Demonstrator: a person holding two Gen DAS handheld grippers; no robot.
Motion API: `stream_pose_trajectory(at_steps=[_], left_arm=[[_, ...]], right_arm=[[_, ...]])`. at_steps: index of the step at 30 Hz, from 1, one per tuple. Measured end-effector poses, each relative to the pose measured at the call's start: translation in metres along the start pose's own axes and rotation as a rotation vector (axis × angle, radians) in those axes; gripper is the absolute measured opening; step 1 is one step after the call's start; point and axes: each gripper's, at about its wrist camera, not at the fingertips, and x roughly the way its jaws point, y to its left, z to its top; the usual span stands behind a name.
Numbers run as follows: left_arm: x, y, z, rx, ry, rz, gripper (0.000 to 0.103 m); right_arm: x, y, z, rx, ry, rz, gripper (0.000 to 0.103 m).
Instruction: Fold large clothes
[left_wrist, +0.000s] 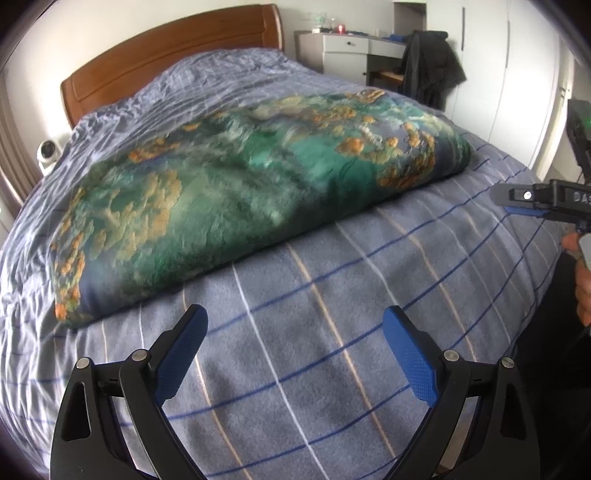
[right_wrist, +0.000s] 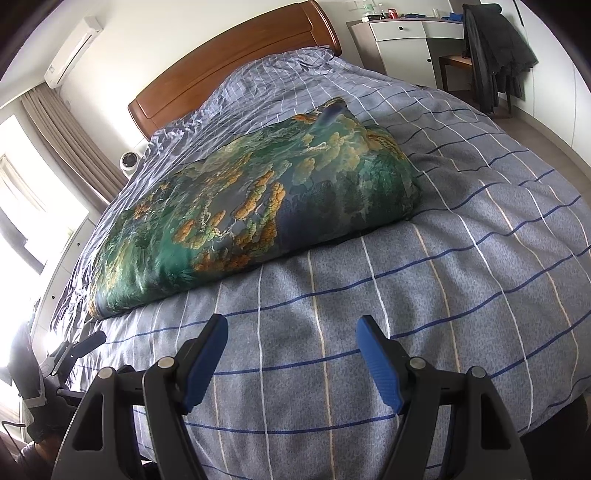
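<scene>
A large green cloth with orange and teal patterns (left_wrist: 236, 199) (right_wrist: 255, 214) lies folded into a thick long bundle across the middle of the bed. My left gripper (left_wrist: 295, 350) hovers open above the bedcover, short of the bundle's near edge, nothing between its blue pads. My right gripper (right_wrist: 291, 358) is likewise open and empty over the bedcover in front of the bundle. In the left wrist view the right gripper (left_wrist: 517, 201) shows at the right edge with a hand (left_wrist: 583, 280) under it. The left gripper (right_wrist: 77, 347) appears at the lower left of the right wrist view.
The bed wears a blue-grey checked cover (left_wrist: 314, 369) (right_wrist: 443, 280) and has a wooden headboard (left_wrist: 166, 51) (right_wrist: 236, 55). A white desk (left_wrist: 347, 48) (right_wrist: 402, 40) and a dark jacket on a chair (left_wrist: 432, 66) (right_wrist: 495, 51) stand beyond. A small white round device (right_wrist: 129, 160) sits by the curtain.
</scene>
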Motion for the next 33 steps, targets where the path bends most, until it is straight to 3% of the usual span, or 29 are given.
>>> stream_pose_trajectory(at_steps=[2,7,10,16,19,21,22,23,25,29,33], left_arm=[[-0.002,0.000,0.011,0.013,-0.038,-0.019,0.097],[0.009,-0.004,0.043,0.047,-0.114,-0.051,0.100],[0.037,-0.010,0.061,0.074,-0.094,-0.034,0.100],[0.080,-0.011,0.069,0.099,0.004,-0.006,0.100],[0.077,-0.013,0.070,0.138,0.018,-0.006,0.100],[0.065,-0.006,0.071,0.109,0.031,-0.052,0.099],[0.056,0.002,0.075,0.074,0.038,-0.091,0.099],[0.050,0.007,0.078,0.051,0.041,-0.116,0.099],[0.027,0.021,0.095,-0.003,0.022,-0.169,0.099],[-0.012,0.033,0.144,-0.038,-0.031,-0.266,0.099],[-0.040,0.039,0.194,-0.057,-0.028,-0.379,0.100]], right_arm=[[0.002,-0.002,0.004,0.004,0.001,-0.001,0.081],[0.004,-0.018,0.031,0.108,-0.065,0.047,0.084],[0.019,-0.031,0.045,0.176,-0.071,0.082,0.088],[0.062,-0.076,0.065,0.433,-0.090,0.135,0.089],[0.081,-0.092,0.069,0.544,-0.109,0.147,0.090],[0.087,-0.095,0.071,0.588,-0.131,0.152,0.086],[0.084,-0.093,0.072,0.593,-0.152,0.133,0.063],[0.080,-0.090,0.072,0.577,-0.163,0.112,0.046],[0.063,-0.074,0.077,0.489,-0.212,0.086,0.033],[0.021,-0.012,0.092,0.201,-0.323,0.012,0.029],[-0.016,0.075,0.095,-0.163,-0.421,-0.013,0.029]])
